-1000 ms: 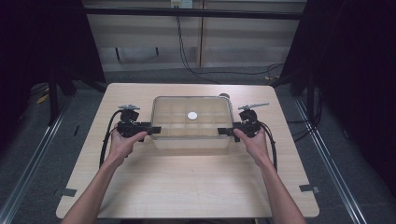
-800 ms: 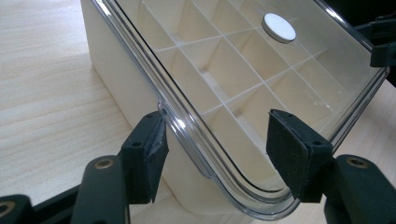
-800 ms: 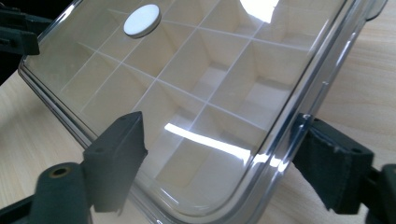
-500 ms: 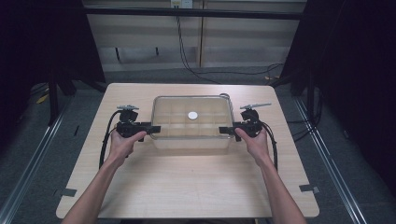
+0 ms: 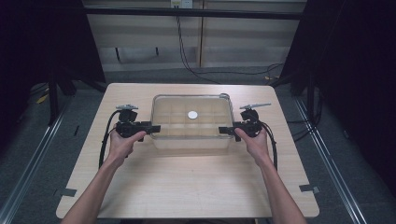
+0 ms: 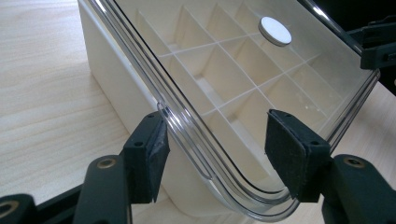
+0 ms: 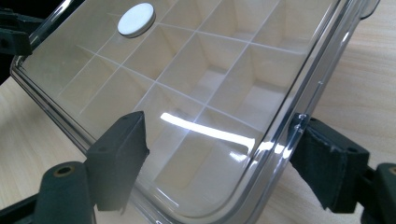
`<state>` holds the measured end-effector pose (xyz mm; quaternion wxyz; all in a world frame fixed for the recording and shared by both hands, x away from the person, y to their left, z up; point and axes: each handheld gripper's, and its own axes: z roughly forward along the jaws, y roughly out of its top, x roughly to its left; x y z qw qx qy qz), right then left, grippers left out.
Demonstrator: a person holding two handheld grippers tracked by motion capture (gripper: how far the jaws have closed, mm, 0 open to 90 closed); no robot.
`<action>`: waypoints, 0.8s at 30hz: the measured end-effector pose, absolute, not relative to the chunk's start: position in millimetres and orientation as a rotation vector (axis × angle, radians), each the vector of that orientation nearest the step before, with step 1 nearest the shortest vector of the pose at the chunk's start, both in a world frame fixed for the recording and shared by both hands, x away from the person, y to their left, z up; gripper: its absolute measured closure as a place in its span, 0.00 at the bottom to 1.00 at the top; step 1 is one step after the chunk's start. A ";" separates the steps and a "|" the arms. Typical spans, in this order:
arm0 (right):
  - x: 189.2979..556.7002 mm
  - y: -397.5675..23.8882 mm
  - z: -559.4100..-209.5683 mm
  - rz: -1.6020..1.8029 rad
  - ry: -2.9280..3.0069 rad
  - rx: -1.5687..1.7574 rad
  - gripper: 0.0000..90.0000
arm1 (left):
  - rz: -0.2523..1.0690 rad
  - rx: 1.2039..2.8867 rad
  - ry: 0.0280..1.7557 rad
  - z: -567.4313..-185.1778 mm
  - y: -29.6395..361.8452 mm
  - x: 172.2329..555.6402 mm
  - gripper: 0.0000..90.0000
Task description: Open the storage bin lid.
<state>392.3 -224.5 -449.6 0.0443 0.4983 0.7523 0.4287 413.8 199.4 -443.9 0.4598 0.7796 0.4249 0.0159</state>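
Note:
A cream box (image 5: pixel 190 143) with several compartments stands mid-table under a clear lid (image 5: pixel 177 125). A white round disc (image 5: pixel 192 114) lies on the lid. My left gripper (image 5: pixel 155 127) is at the box's left side. Its jaws, which have just been closing, stand open around the lid's rim (image 6: pixel 187 135), and the pads (image 6: pixel 286 149) are clear of it. At the box's right side my right gripper (image 5: pixel 223 130) straddles the lid's rim (image 7: pixel 275 154). Its jaws have just been opening a little and stand open.
The wooden table (image 5: pixel 187 186) has bare room in front of the box and along both sides. Cables trail from each gripper toward the person. Dark curtains and metal floor rails flank the table, and more cables lie on the floor behind it.

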 end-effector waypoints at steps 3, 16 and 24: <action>392.2 -224.7 -449.5 1.310 2.296 1.522 0.23 | 0.040 1.920 1.042 -443.6 199.4 413.7 0.45; 388.7 -226.5 -443.6 1.322 2.244 1.514 0.29 | 0.061 1.913 1.039 -441.3 199.7 411.6 0.49; 386.4 -228.3 -440.5 1.364 2.213 1.520 0.34 | 0.076 1.899 1.029 -438.8 200.0 409.8 0.53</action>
